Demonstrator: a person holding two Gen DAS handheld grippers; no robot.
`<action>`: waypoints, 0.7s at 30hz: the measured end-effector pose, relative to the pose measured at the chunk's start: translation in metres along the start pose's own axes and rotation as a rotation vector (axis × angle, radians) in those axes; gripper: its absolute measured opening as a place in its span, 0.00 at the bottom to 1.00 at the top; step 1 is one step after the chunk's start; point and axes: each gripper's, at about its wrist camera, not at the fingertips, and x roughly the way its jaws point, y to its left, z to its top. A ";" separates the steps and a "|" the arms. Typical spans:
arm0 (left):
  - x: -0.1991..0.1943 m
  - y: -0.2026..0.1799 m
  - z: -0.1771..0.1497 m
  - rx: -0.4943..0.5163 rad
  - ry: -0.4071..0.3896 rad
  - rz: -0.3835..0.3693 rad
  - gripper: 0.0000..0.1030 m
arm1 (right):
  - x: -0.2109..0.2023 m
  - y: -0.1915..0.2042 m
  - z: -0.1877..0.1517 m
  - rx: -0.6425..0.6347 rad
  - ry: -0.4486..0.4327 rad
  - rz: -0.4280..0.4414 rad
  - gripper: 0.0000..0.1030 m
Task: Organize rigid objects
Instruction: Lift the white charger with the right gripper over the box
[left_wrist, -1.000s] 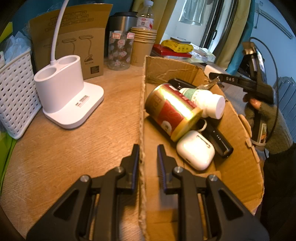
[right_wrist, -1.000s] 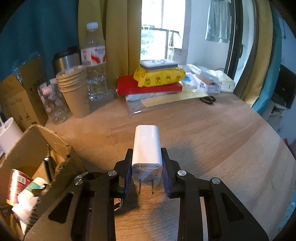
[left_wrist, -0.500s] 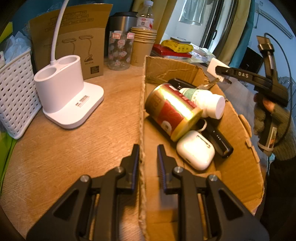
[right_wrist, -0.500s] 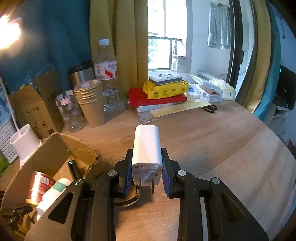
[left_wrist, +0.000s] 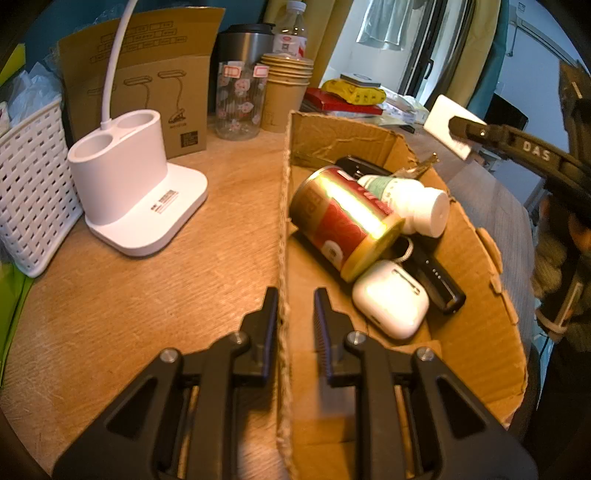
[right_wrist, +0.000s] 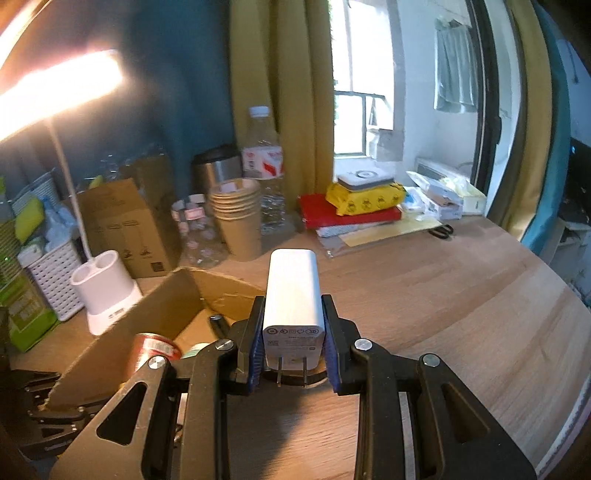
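My right gripper (right_wrist: 293, 325) is shut on a white plug charger (right_wrist: 293, 295) and holds it in the air above the table, beside the right wall of an open cardboard box (right_wrist: 122, 325); the charger also shows in the left wrist view (left_wrist: 448, 125). My left gripper (left_wrist: 293, 314) straddles the near left wall of the box (left_wrist: 284, 236), its jaws narrowly apart around the cardboard. In the box lie a red and gold can (left_wrist: 343, 218), a white pill bottle (left_wrist: 413, 199), a white earbud case (left_wrist: 389, 299) and a black device (left_wrist: 437, 280).
A white lamp base (left_wrist: 136, 206), a white basket (left_wrist: 29, 188), a brown carton (left_wrist: 147, 81), a glass jar (left_wrist: 236, 103), stacked paper cups (left_wrist: 284, 96), a steel tumbler and a water bottle (right_wrist: 264, 177) stand behind the box. Books and scissors (right_wrist: 441, 230) lie at the back right.
My right gripper has risen and moved left toward the box with the charger in it. The left gripper has not moved.
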 end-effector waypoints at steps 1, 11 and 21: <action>0.000 0.000 0.000 0.000 0.000 0.000 0.20 | -0.002 0.003 0.000 -0.007 -0.002 0.002 0.28; 0.000 -0.001 0.000 0.000 0.000 0.000 0.20 | -0.002 0.034 -0.002 -0.061 0.003 0.046 0.28; 0.000 0.000 0.000 0.000 0.000 0.000 0.20 | 0.014 0.066 0.002 -0.130 0.029 0.090 0.28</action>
